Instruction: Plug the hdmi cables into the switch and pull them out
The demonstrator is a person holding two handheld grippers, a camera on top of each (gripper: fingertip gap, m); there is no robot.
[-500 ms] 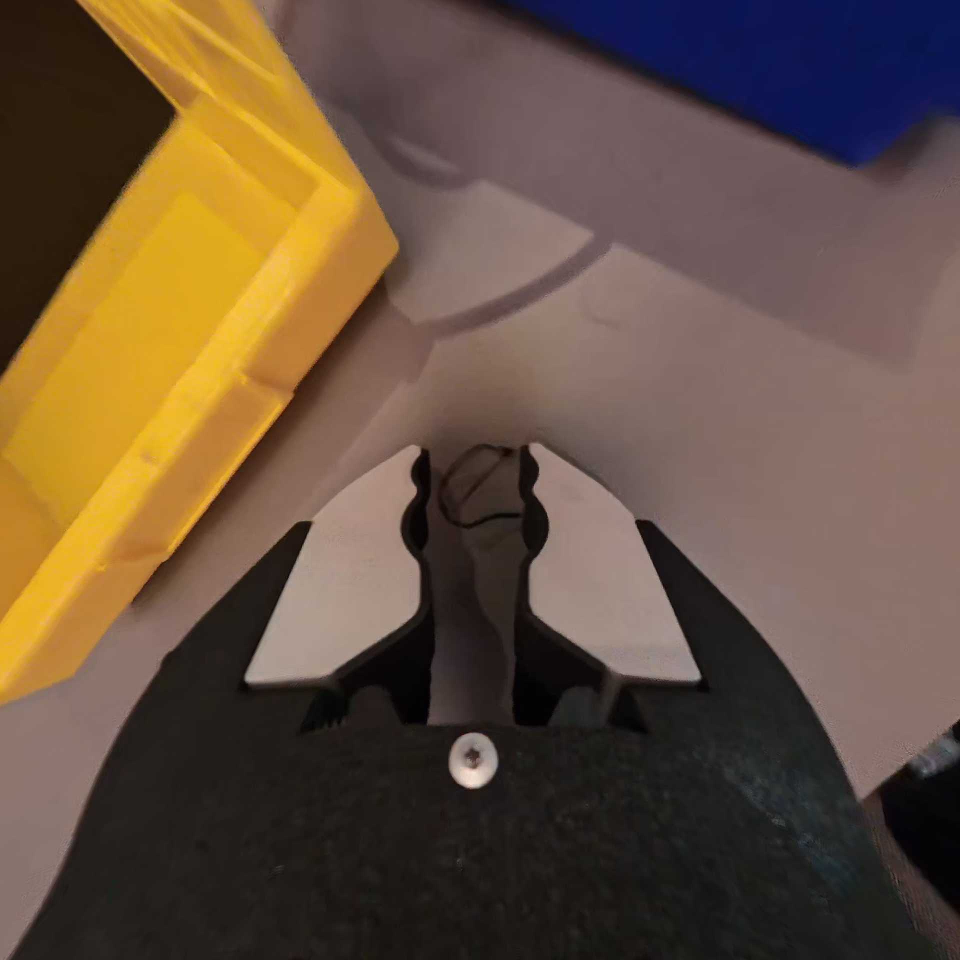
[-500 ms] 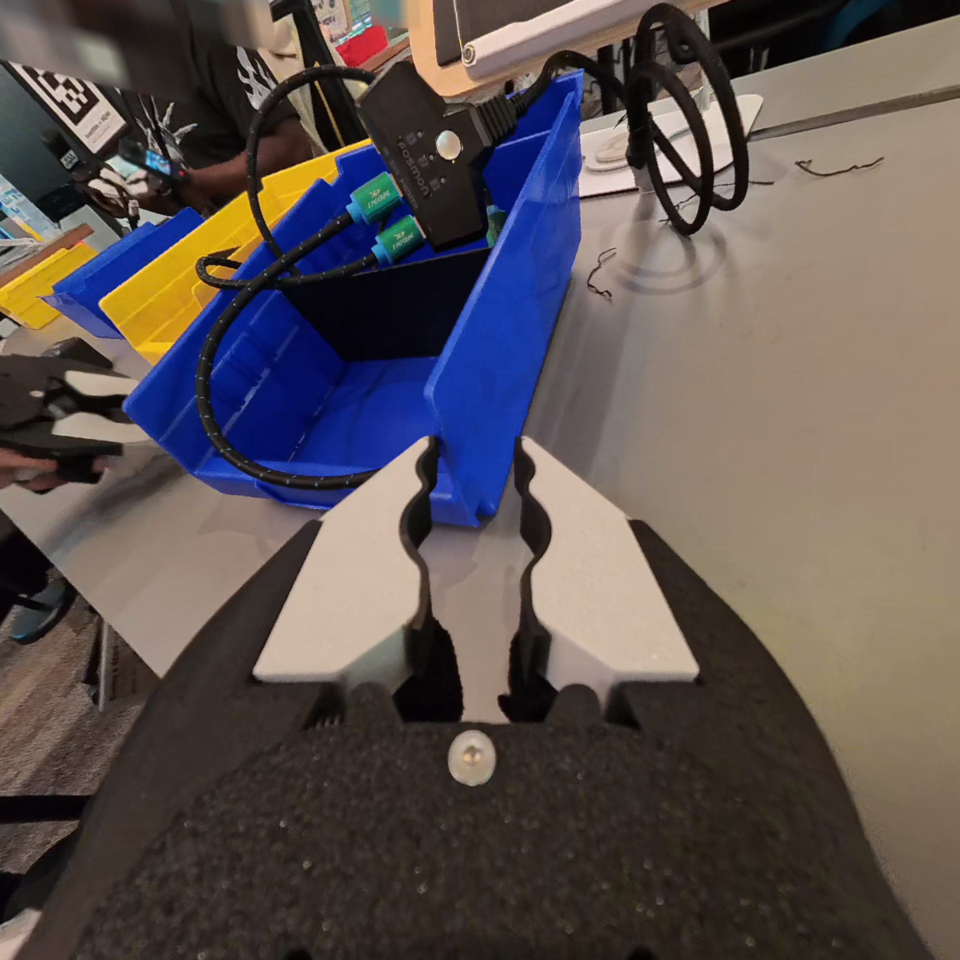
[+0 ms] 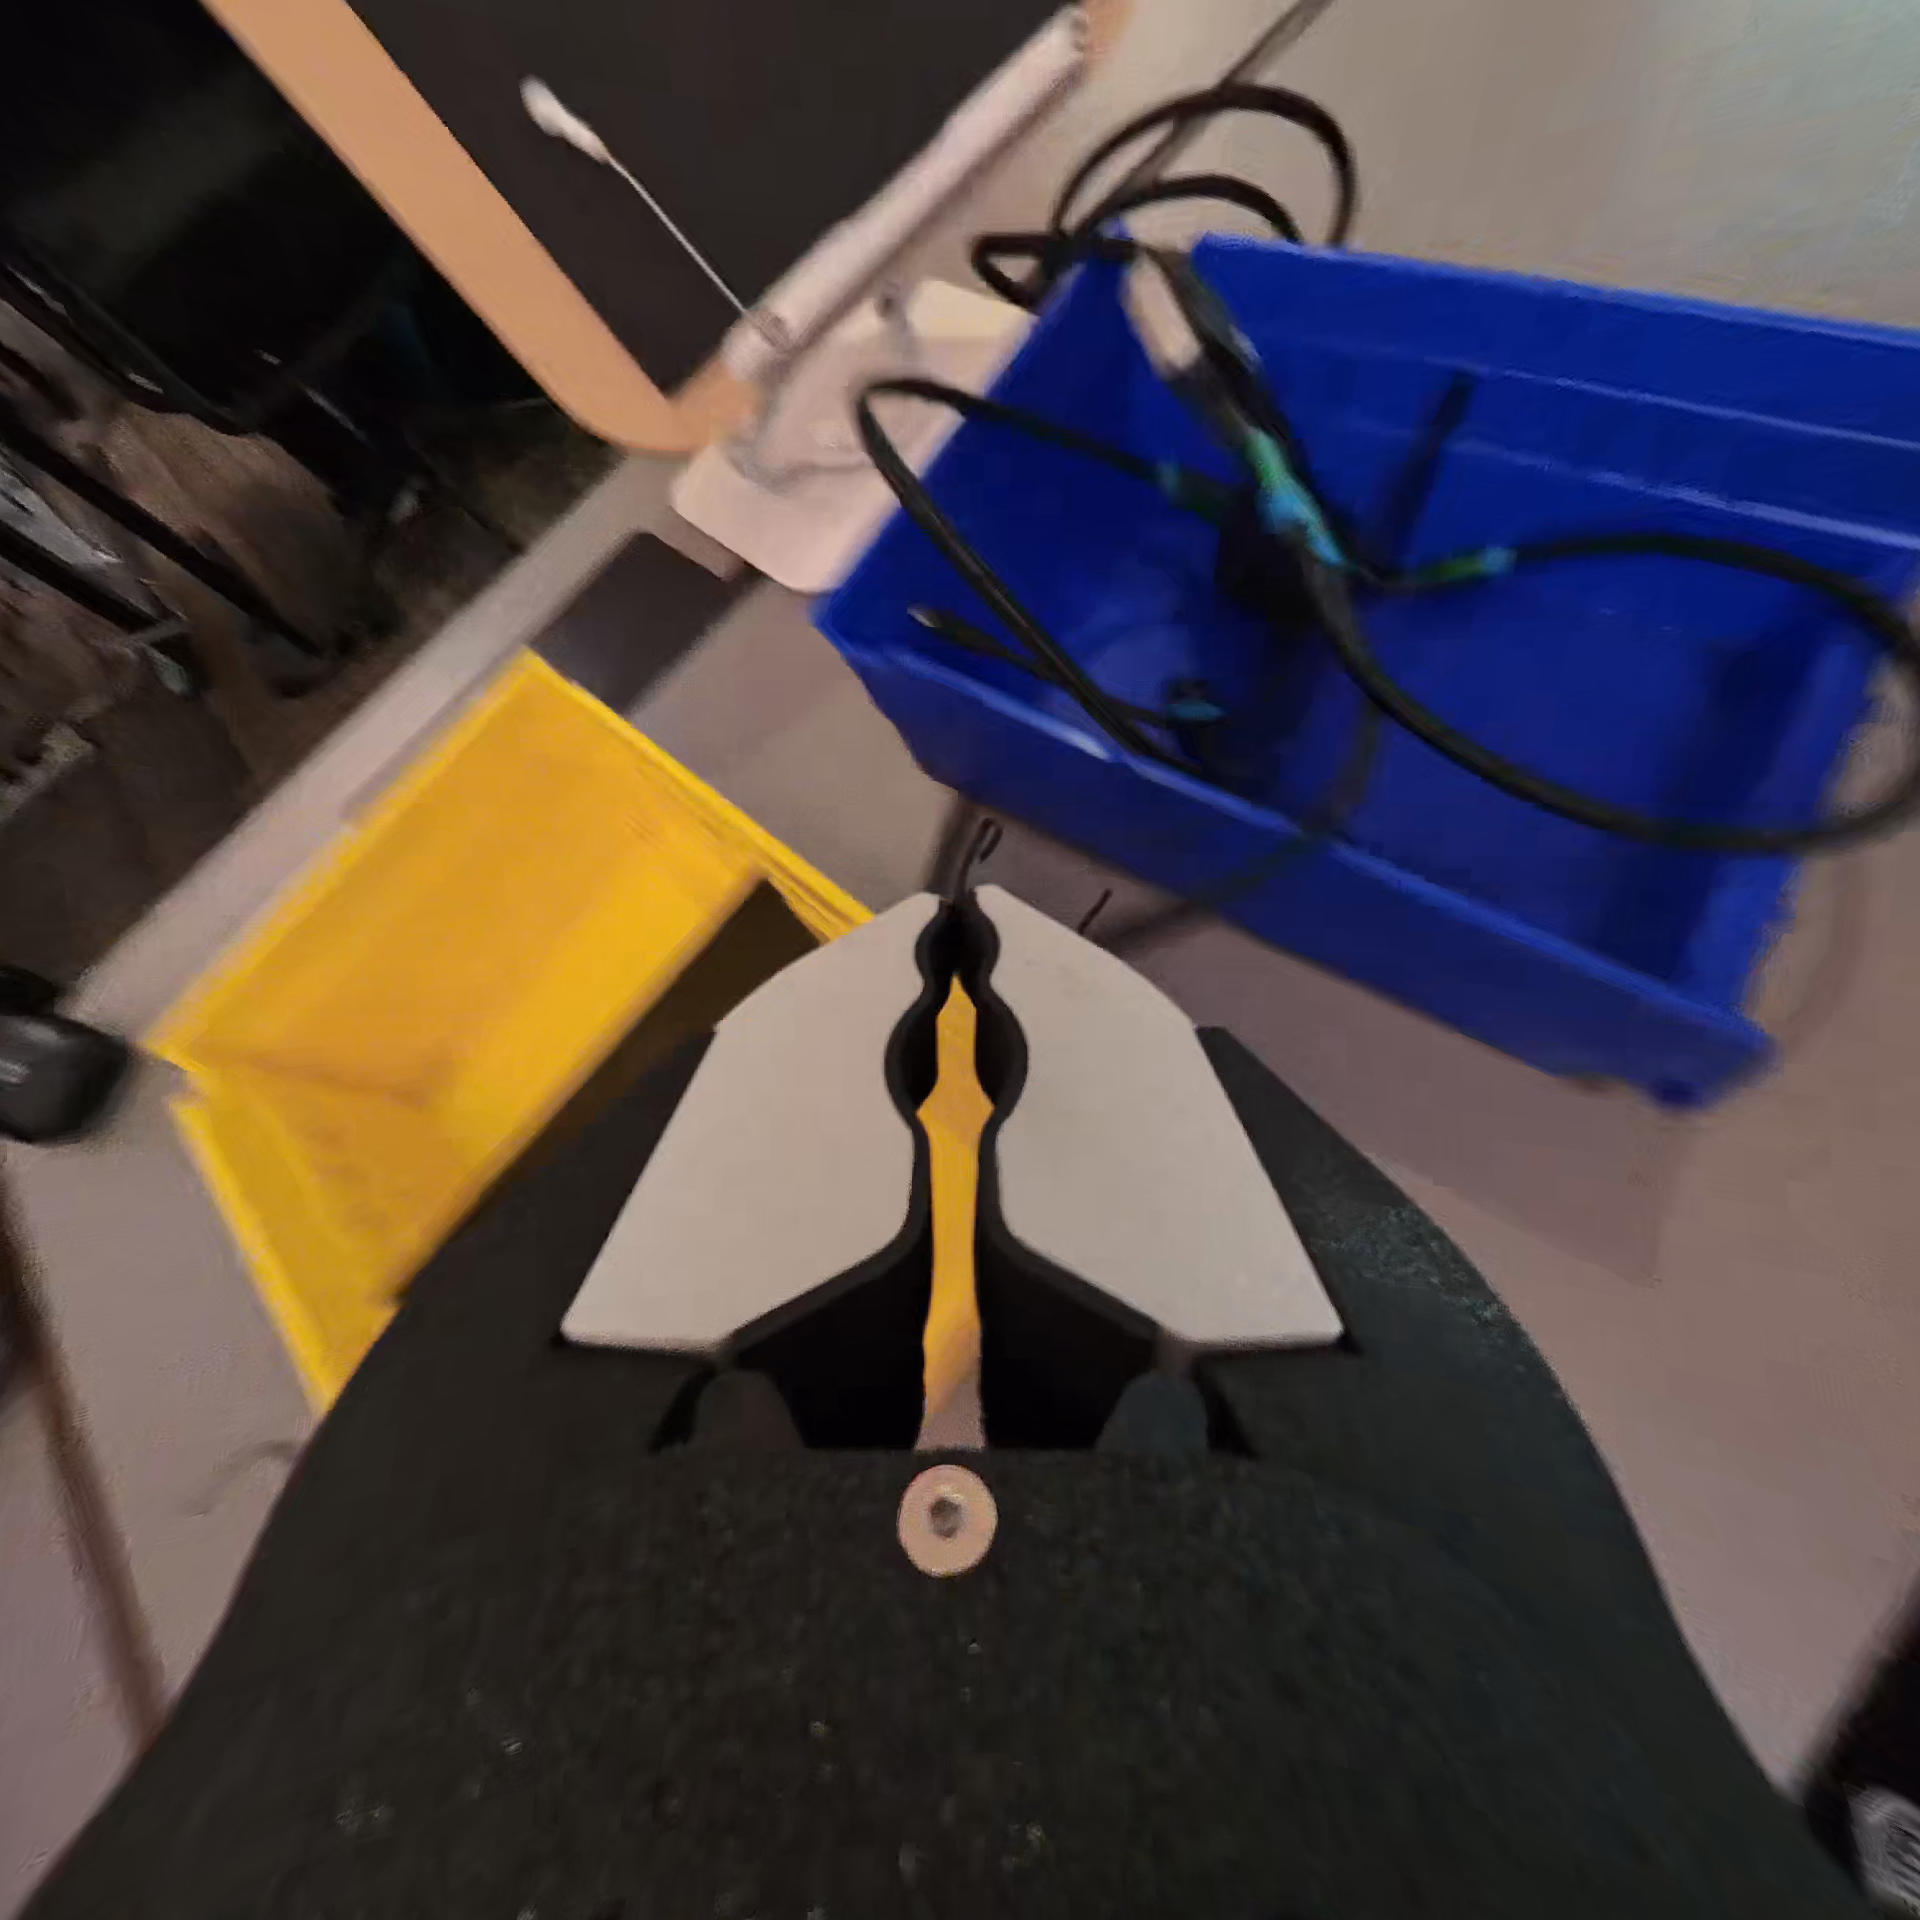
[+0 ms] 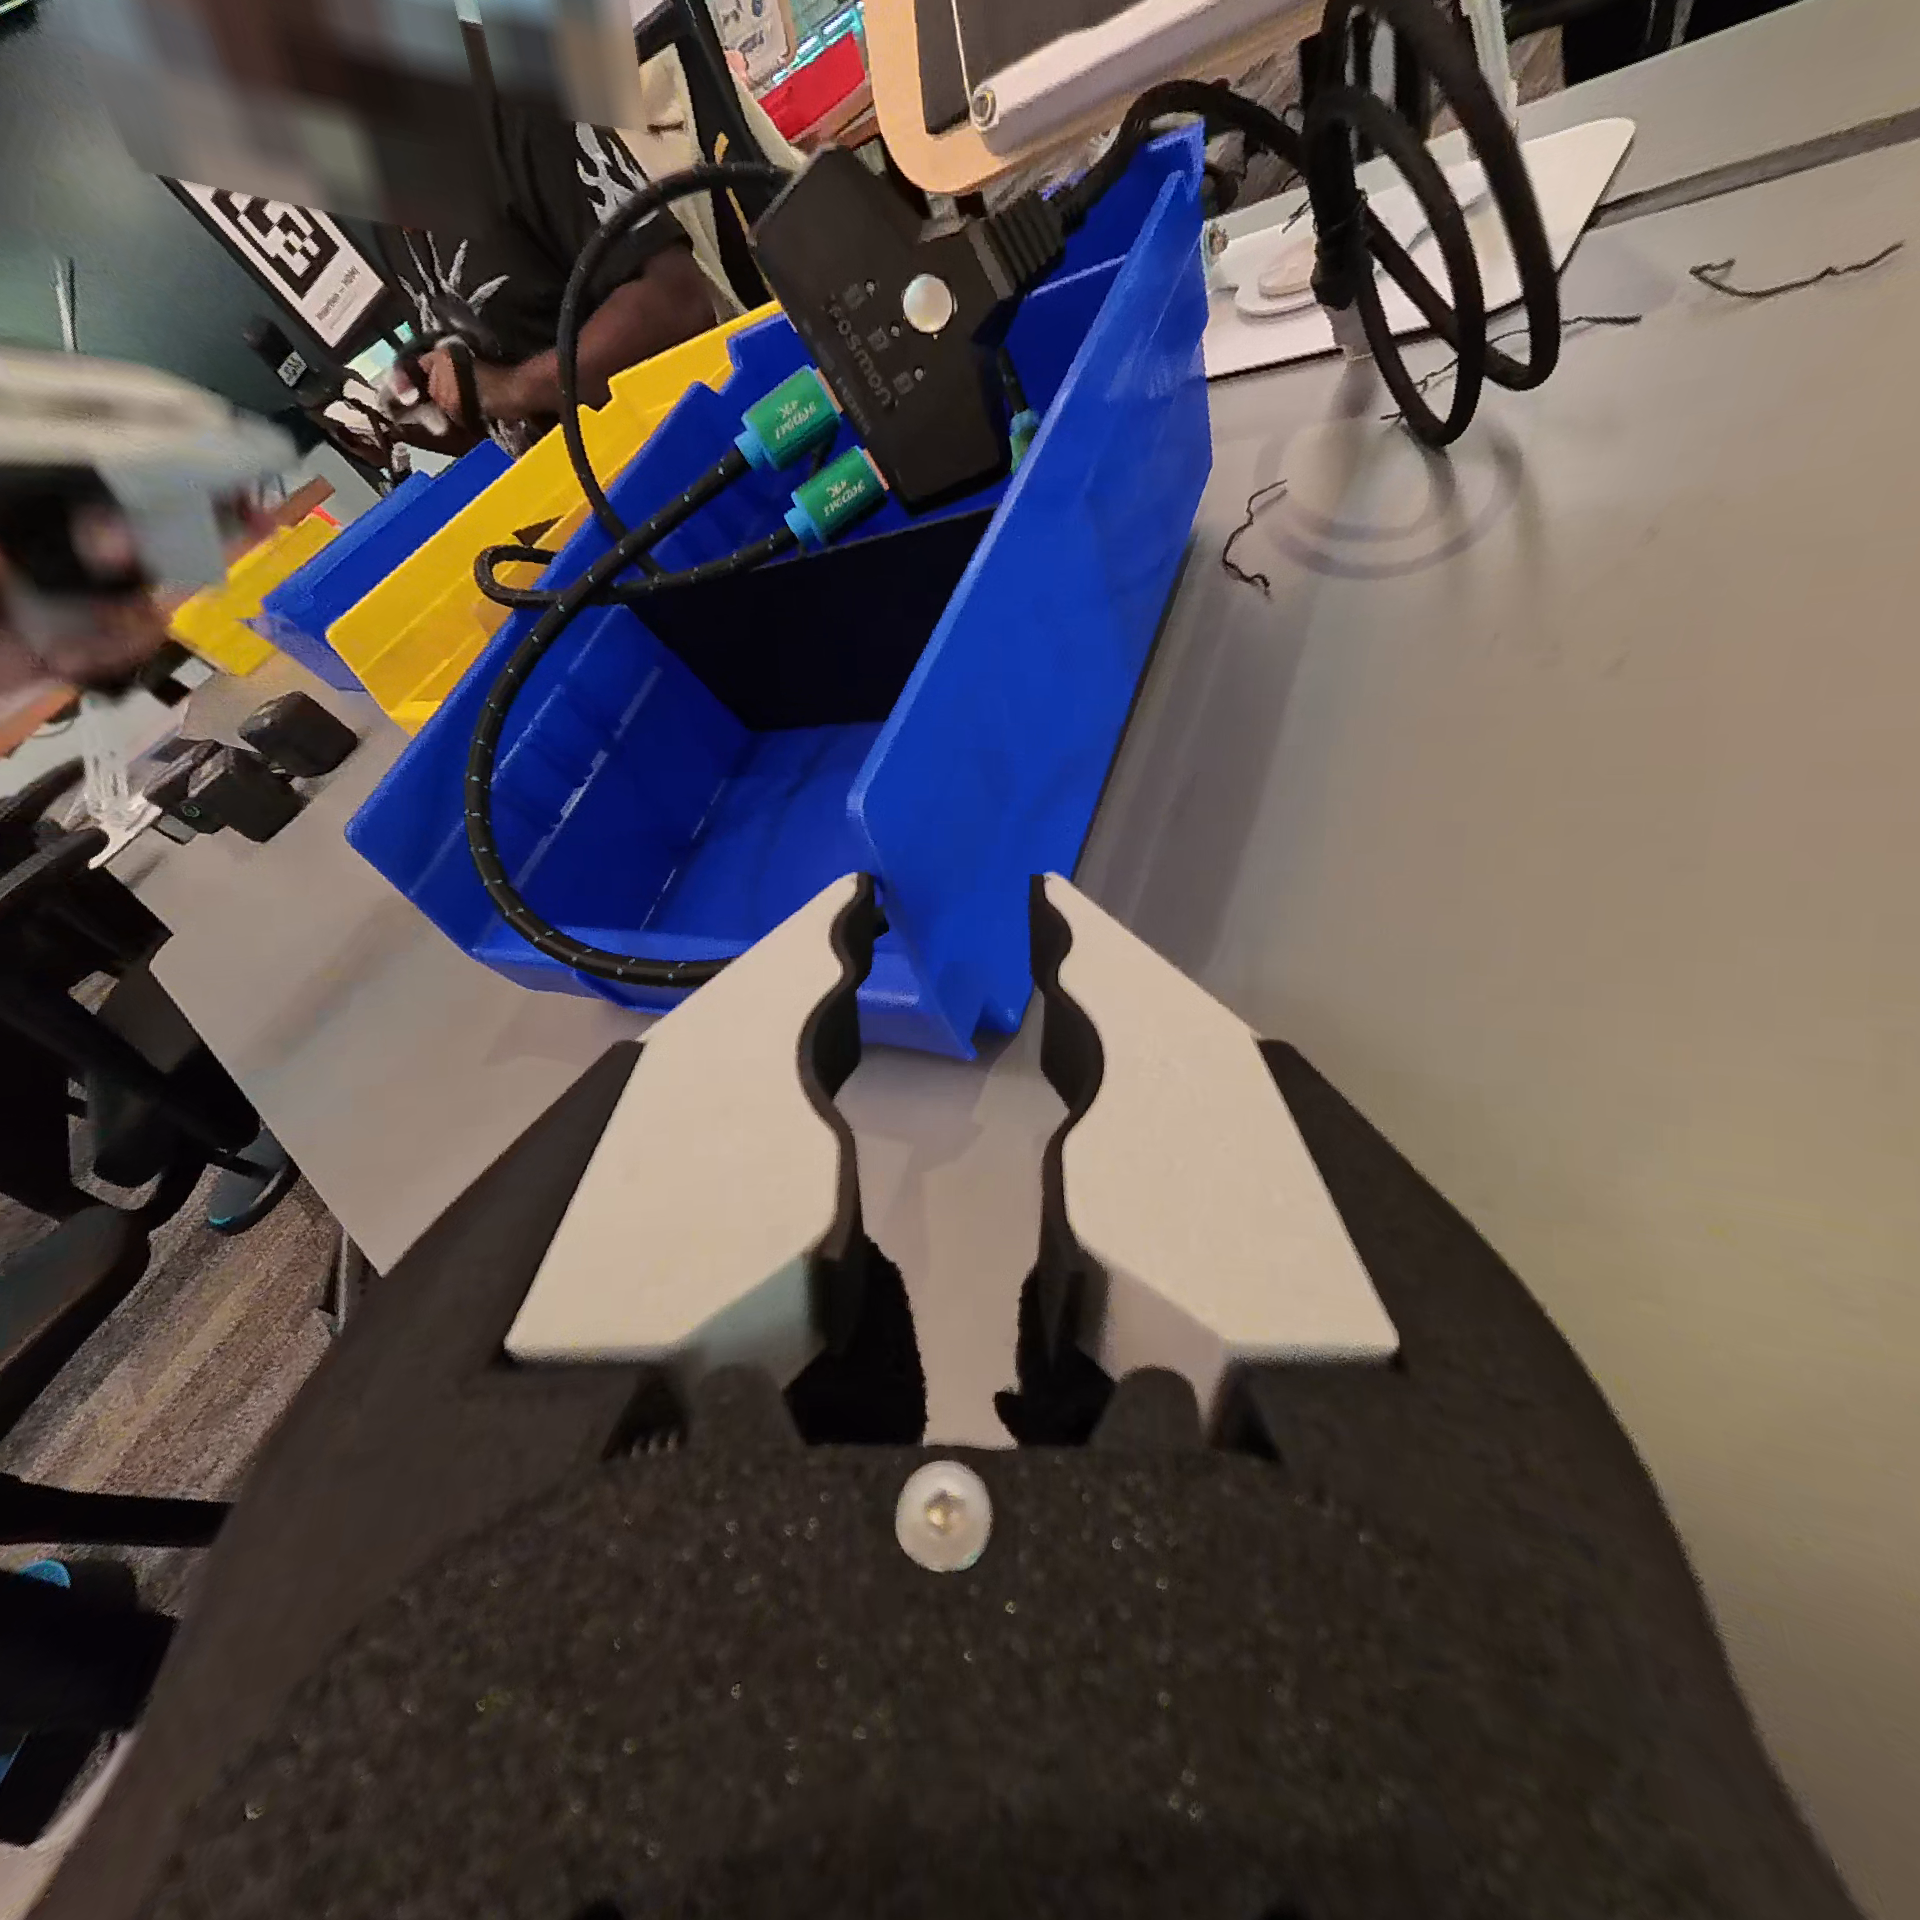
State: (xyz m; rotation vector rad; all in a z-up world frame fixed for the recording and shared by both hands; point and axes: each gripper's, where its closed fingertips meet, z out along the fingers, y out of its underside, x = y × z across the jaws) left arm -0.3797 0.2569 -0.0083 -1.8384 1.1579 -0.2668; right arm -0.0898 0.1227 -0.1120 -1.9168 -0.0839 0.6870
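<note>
A black switch (image 4: 883, 353) leans on the far rim of a blue bin (image 4: 1039, 644). Two teal-ended HDMI plugs (image 4: 790, 421) sit in its left side, and their black braided cable (image 4: 488, 748) loops over the bin's front. My right gripper (image 4: 951, 904) is open and empty, low over the table at the bin's near corner. My left gripper (image 3: 961, 920) is shut, with a thin black thread (image 3: 977, 847) sticking out of its tips. It is raised to the left of the blue bin (image 3: 1455, 935), above a yellow bin (image 3: 468, 935). The cables (image 3: 1558, 790) show blurred in that view.
A coil of black cable (image 4: 1444, 270) and a white monitor base (image 4: 1507, 187) stand behind the blue bin. Loose threads (image 4: 1247, 540) lie on the grey table. More yellow and blue bins (image 4: 447, 613) and small black devices (image 4: 260, 769) sit to the left. A person stands behind. My right fingertips sit around 35 cm from my left ones. My right gripper's tips are some 20 cm from the black switch (image 4: 883, 353).
My left gripper has shut over the thread that lay between its fingers and lifted, swinging its view up to the blue bin. My right gripper has stayed open and edged towards the bin.
</note>
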